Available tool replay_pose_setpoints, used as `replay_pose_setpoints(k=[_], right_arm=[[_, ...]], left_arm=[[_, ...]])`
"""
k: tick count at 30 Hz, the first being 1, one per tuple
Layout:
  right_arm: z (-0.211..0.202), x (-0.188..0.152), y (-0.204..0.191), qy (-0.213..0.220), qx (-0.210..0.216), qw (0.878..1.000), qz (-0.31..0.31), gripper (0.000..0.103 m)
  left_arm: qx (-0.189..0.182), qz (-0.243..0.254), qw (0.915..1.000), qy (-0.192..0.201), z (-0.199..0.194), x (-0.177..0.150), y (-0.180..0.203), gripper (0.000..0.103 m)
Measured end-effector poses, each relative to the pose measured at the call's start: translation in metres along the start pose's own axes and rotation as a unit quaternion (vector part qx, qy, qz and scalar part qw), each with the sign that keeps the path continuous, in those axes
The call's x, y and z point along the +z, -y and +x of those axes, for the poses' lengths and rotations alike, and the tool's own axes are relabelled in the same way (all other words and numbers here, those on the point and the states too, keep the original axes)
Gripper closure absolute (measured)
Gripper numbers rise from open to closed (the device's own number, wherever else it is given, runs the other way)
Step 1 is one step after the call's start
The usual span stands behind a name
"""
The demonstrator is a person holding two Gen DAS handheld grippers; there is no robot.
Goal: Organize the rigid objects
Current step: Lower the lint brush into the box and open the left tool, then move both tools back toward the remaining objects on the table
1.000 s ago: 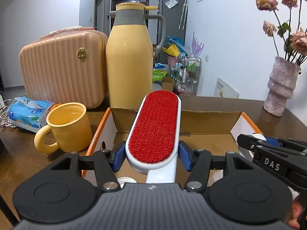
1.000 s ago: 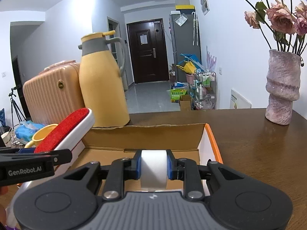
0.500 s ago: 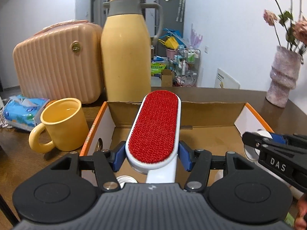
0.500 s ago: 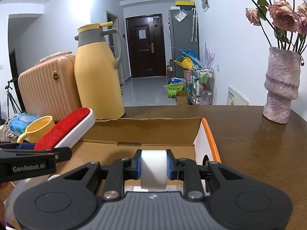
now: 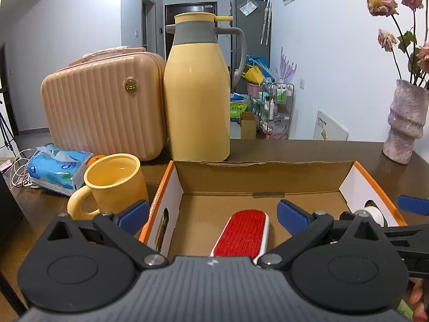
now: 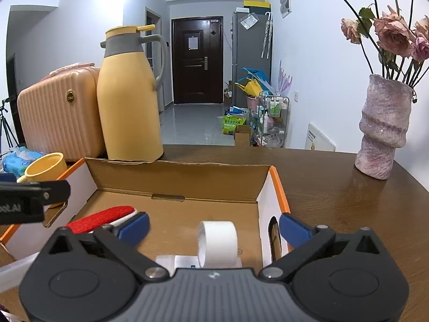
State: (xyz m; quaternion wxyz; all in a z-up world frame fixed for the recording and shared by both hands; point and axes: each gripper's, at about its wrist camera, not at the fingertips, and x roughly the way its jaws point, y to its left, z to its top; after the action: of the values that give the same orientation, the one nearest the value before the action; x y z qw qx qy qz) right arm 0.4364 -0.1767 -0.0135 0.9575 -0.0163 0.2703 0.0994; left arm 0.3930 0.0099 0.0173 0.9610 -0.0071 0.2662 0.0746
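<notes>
While both jaws stand spread and empty, the left hand-held gripper (image 5: 211,214) and right hand-held gripper (image 6: 213,225) hover over the cardboard box (image 6: 214,179), where the lint brush (image 5: 242,233) and tape roll (image 6: 218,241) lie inside.

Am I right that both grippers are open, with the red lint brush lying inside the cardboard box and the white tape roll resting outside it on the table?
Not quite: the white tape roll rests inside the cardboard box, as the right wrist view shows. The rest holds: the left gripper and right gripper are open, and the red lint brush lies inside the box.
</notes>
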Motion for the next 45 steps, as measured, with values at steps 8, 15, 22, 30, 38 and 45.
replay_pose_setpoints(k=[8,15,22,30,38,45], right_arm=[[-0.002,0.0,-0.001,0.0,0.001,1.0,-0.004,0.0],[-0.007,-0.001,-0.001,0.005,0.001,1.0,-0.004,0.0],[-0.019,-0.004,-0.003,0.011,0.003,1.0,-0.008,0.0],[-0.04,-0.013,-0.003,0.019,0.008,1.0,-0.007,0.0],[-0.065,-0.023,-0.004,0.025,0.011,1.0,-0.005,0.0],[-0.087,-0.035,-0.004,0.028,0.012,0.999,-0.014,0.0]], left_arm=[[-0.002,0.001,1.0,0.002,-0.004,-0.001,-0.001,0.0],[-0.003,0.002,1.0,0.007,-0.012,-0.002,-0.001,0.0],[-0.003,-0.003,0.9999,0.01,-0.023,-0.006,-0.005,0.0],[-0.01,-0.008,0.9998,0.016,-0.045,-0.012,-0.007,0.0],[-0.014,-0.011,0.9996,0.019,-0.068,-0.023,-0.009,0.0],[-0.016,-0.015,0.9995,0.022,-0.09,-0.035,-0.016,0.0]])
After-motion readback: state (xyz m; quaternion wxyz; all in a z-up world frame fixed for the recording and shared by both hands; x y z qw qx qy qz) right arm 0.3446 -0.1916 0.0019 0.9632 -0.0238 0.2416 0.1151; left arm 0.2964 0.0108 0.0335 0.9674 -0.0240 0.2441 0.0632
